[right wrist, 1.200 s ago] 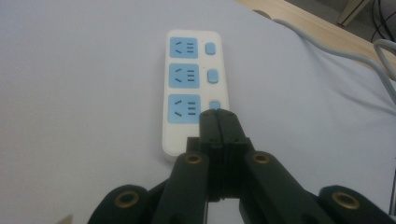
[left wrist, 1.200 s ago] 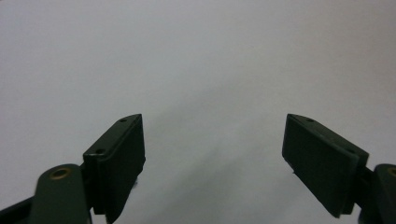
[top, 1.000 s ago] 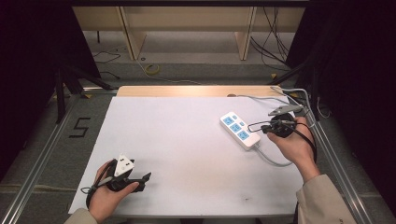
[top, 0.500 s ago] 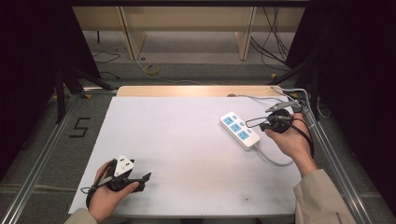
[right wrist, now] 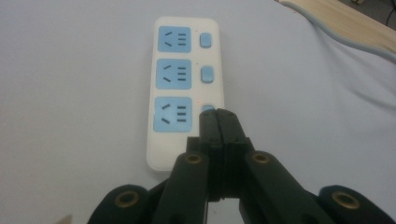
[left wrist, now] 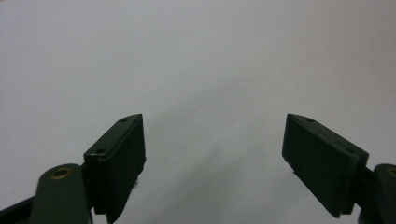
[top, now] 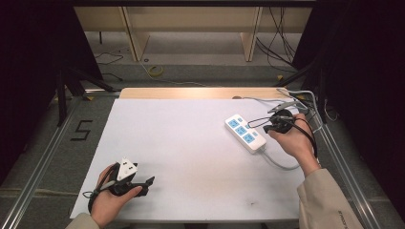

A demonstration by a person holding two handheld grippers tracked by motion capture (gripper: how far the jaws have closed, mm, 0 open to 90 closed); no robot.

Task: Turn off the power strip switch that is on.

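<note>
Near table's right edge, right gripper (right wrist: pixel 218 116) fingers closed, empty, over power strip (right wrist: pixel 184 88); left gripper (left wrist: pixel 212 158) fingers wide, empty.

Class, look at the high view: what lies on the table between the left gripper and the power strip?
Nothing: between the left gripper and the power strip is bare white table.

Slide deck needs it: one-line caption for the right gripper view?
Right gripper, jaws shut, tip over the nearest switch of a white three-outlet power strip on the white table.
</note>
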